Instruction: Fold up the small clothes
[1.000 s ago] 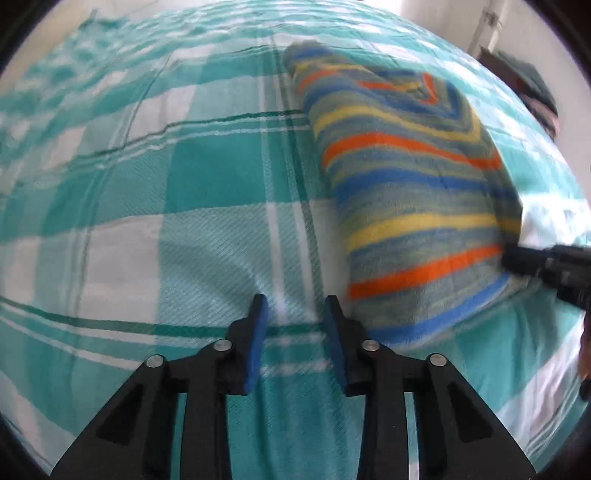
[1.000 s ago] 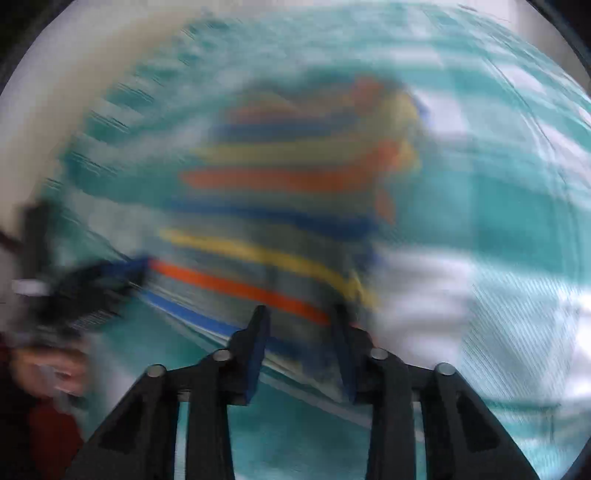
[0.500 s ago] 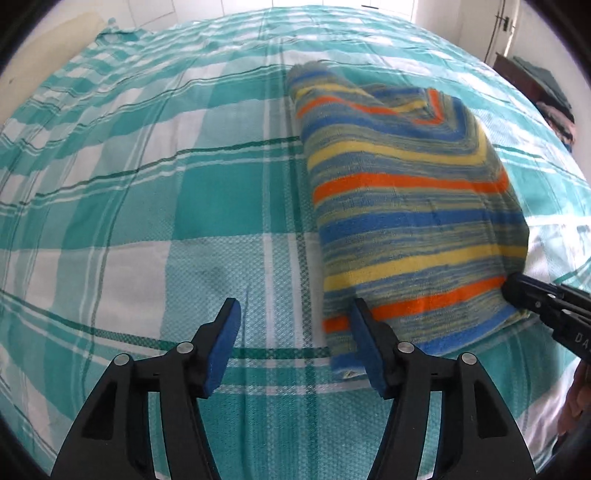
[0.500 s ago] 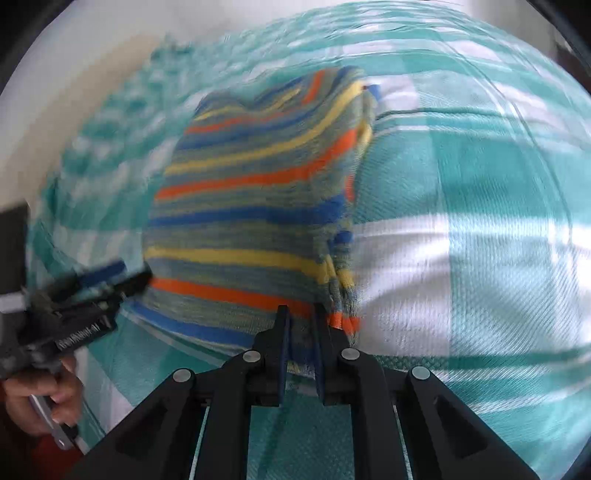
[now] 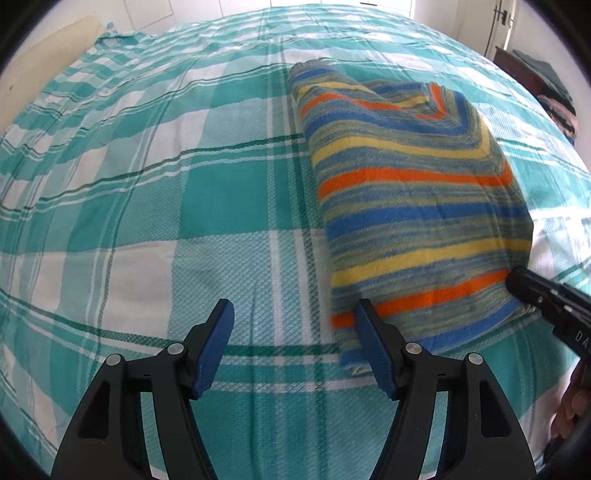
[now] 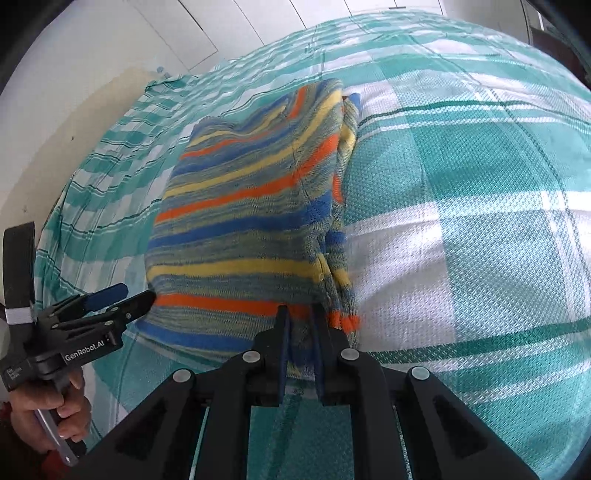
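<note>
A folded striped knit sweater (image 5: 413, 206), orange, blue, yellow and grey, lies on the teal and white checked bedspread (image 5: 155, 199). My left gripper (image 5: 295, 325) is open, its right finger at the sweater's near left corner, the left finger over bare bedspread. My right gripper (image 6: 300, 325) is shut on the sweater's (image 6: 251, 206) near right hem. The right gripper also shows in the left wrist view (image 5: 524, 286) at the sweater's right corner. The left gripper shows in the right wrist view (image 6: 122, 301) by the near left corner.
White wardrobe doors (image 6: 207, 33) and a wall stand beyond the bed. A dark shelf with folded clothes (image 5: 554, 92) stands at the far right. The bedspread stretches wide to the left of the sweater.
My left gripper has opened wide and moved right to the sweater's near left corner. My right gripper has closed on the near right hem and steadied.
</note>
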Tool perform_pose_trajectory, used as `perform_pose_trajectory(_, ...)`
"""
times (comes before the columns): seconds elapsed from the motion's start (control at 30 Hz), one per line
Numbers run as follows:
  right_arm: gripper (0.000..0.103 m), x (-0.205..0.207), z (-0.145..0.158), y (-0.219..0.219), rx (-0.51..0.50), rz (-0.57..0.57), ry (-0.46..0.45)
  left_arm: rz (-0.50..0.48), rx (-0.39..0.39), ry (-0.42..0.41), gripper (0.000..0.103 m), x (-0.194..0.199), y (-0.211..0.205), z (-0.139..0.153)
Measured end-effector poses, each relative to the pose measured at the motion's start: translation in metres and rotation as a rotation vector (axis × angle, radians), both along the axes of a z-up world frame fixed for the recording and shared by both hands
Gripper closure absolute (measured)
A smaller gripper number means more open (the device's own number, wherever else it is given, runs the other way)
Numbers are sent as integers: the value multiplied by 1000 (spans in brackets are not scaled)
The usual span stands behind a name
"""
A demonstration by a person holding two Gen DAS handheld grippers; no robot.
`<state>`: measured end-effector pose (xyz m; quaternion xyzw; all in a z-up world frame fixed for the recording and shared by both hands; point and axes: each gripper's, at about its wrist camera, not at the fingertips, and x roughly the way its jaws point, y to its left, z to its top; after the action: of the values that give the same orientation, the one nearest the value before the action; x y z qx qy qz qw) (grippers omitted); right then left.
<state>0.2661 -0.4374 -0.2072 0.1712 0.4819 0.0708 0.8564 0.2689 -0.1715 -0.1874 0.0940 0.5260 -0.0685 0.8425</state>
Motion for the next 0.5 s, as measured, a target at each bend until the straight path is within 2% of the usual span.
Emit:
perform_pose_trajectory(0.2,91,0,7,4,-45,48,15,20,-21,38,32,-7,32,0)
perform_pose_trajectory(0.33,89,-3,14,7,-72,59,25,31,-90,29,31,-14,50,8)
perform_pose_trajectory(0.43,75,-13,28,20,-161,67,1,27,-111,-4,27,-28,56,13)
perform_pose_trajectory(0.47,67,-17,32,25,-187,70,-6,27,-114,-15,27,-33,56,15)
perform_pose_trajectory(0.5,64,-23,36,30,-216,73,-21,26,-121,-31,27,-37,56,17)
